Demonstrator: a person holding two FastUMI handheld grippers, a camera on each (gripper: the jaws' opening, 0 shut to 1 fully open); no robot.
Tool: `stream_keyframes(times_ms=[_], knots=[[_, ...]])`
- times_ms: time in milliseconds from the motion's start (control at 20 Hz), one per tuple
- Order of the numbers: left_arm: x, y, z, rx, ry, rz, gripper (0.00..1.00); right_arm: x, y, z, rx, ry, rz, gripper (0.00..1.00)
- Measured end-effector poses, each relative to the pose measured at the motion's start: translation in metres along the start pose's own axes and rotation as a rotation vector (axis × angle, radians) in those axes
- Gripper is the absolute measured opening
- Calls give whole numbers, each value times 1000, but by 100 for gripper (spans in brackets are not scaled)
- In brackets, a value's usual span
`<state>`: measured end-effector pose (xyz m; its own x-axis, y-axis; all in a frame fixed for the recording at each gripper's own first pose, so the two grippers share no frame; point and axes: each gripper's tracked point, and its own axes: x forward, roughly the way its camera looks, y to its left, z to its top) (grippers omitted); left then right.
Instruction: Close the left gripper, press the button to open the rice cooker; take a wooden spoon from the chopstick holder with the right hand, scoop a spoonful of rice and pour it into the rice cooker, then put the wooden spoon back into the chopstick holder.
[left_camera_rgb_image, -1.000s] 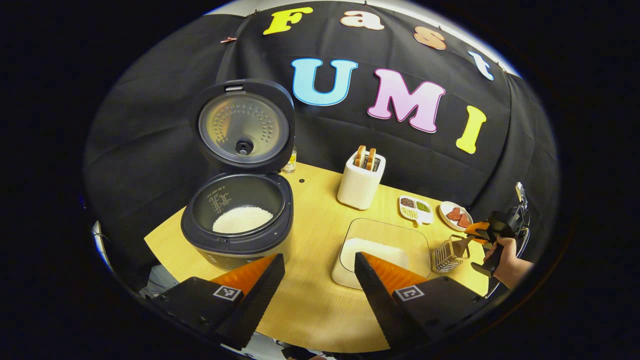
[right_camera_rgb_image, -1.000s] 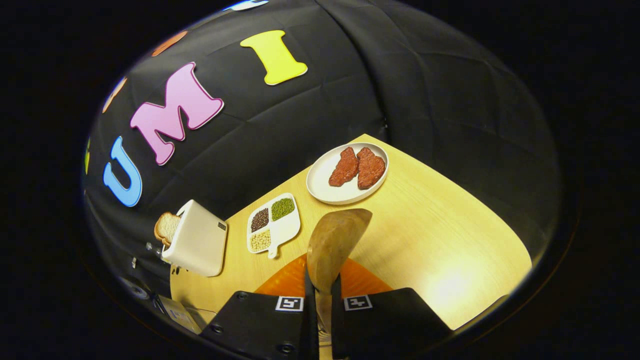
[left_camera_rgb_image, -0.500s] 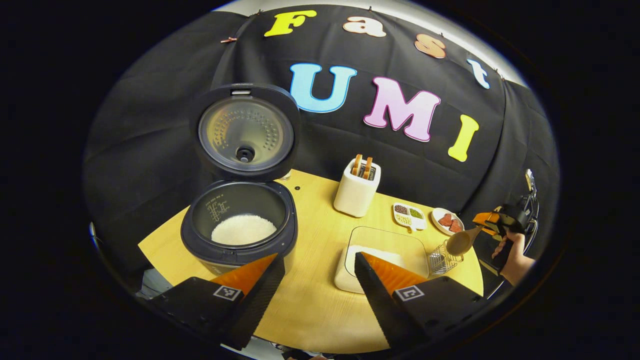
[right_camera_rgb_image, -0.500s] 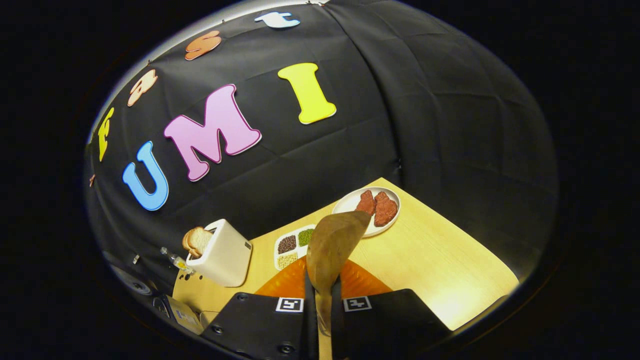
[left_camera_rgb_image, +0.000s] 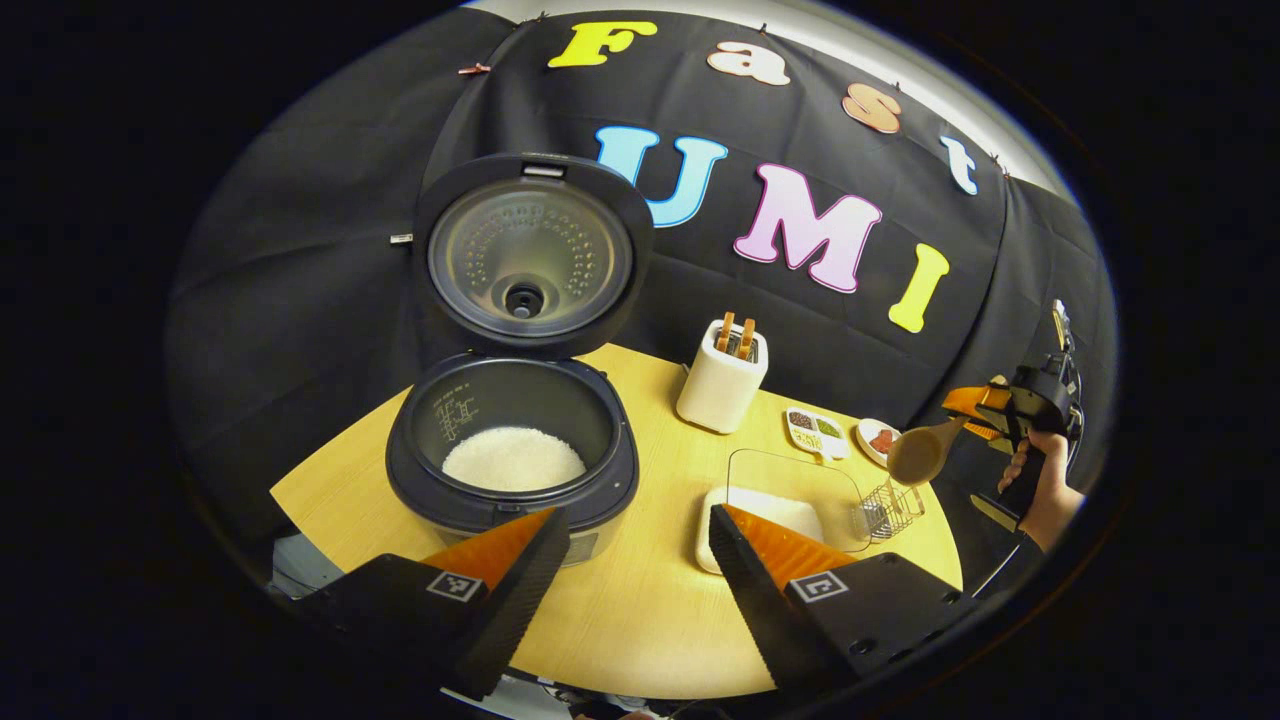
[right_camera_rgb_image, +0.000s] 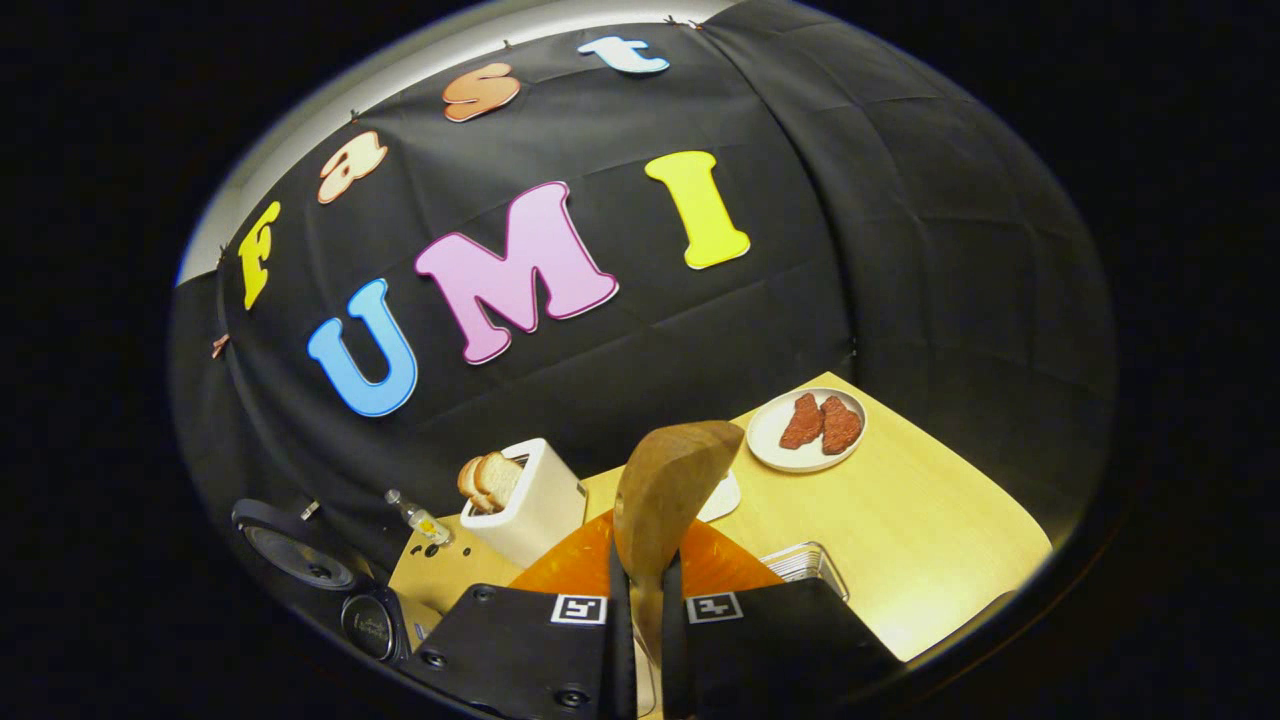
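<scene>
The dark rice cooker (left_camera_rgb_image: 512, 480) stands open at the table's left, lid (left_camera_rgb_image: 530, 260) upright, white rice in its pot. My left gripper (left_camera_rgb_image: 637, 520) is open just in front of it, nothing between its fingers. A glass box of rice (left_camera_rgb_image: 790, 495) sits to the right, with the wire chopstick holder (left_camera_rgb_image: 888, 505) beside it. Above the holder hangs the wooden spoon (left_camera_rgb_image: 918, 452), its handle clamped in my right gripper (left_camera_rgb_image: 985, 410). In the right gripper view the spoon (right_camera_rgb_image: 665, 490) sticks up from the shut right gripper (right_camera_rgb_image: 640, 600), above the holder (right_camera_rgb_image: 805, 562).
A white toaster (left_camera_rgb_image: 722, 375) with toast stands at the back. A divided dish (left_camera_rgb_image: 817, 428) and a plate of meat (right_camera_rgb_image: 806, 428) lie at the far right. A small bottle (right_camera_rgb_image: 415, 517) stands behind the toaster. A hand (left_camera_rgb_image: 1040, 490) holds the right gripper.
The right gripper has risen with the spoon, lifting it out of the wire holder, and turned toward the cooker side. The left gripper stayed open and shifted slightly.
</scene>
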<state>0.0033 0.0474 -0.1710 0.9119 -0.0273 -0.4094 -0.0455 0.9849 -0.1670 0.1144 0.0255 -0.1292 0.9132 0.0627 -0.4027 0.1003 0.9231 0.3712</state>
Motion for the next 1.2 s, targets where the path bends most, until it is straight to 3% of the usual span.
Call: stream_keyframes(times_ms=[350,700,950,1200], knots=[[-6,21,-6,55,5,-66,93,8,36,-70,-74,67,-7,14],[-5,50,-22,94,32,-76,95,24,29,-127,-227,87,-56,14],[-7,70,-45,73,73,-66,95,32,18,-158,-251,85,-110,14],[-9,83,-47,56,77,-50,95,24,44,-189,-237,123,-79,14]])
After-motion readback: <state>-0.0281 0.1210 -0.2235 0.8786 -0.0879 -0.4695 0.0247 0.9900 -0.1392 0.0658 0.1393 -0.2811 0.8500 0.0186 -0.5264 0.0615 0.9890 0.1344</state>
